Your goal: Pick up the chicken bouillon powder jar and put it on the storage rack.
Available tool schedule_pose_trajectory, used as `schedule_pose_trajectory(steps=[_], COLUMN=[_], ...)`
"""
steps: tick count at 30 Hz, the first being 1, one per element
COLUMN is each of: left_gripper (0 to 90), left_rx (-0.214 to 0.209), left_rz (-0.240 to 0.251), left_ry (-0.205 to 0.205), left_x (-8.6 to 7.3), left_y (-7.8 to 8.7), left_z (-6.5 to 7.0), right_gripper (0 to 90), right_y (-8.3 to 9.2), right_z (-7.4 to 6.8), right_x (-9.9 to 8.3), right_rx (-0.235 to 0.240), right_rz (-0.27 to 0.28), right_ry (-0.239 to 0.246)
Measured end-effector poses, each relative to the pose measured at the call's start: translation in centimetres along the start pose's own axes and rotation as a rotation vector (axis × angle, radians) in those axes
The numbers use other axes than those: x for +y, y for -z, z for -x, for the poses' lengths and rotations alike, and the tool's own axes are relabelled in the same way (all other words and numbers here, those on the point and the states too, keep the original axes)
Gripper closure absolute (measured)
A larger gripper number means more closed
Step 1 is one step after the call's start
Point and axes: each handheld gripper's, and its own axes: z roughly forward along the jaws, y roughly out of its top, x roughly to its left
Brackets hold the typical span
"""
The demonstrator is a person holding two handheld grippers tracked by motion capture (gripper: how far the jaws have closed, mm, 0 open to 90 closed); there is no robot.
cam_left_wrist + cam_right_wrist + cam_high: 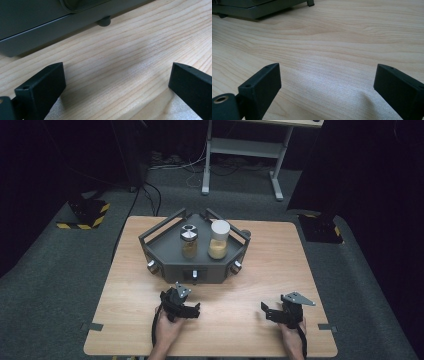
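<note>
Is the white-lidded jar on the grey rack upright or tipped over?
Upright. The white-lidded jar stands on the grey rack, lid on top and the tan contents settled at its bottom, beside the metal-capped jar.

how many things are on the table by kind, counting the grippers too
jars with yellowish contents: 2, metal-lidded jar and white-lidded jar
dark grey rack holding them: 1
grippers: 2, left gripper and right gripper, both open
total: 5
</note>
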Motion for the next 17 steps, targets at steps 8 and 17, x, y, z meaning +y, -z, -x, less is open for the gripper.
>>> schedule_pose_trajectory(steps=[8, 17], left_gripper=[0.9, 1.0], left_rx=[0.002, 0.003], left_rz=[0.000, 0.000], left_ry=[-0.001, 0.000], left_x=[0.00, -0.01], left_y=[0.01, 0.01], left_z=[0.05, 0.08], right_gripper=[7.7, 7.5], right_y=[-0.15, -0.23], right_z=[-0.33, -0.29], right_x=[0.30, 0.44], right_rx=[-0.011, -0.013], right_rz=[-0.017, -0.025], right_ry=[0.009, 0.004])
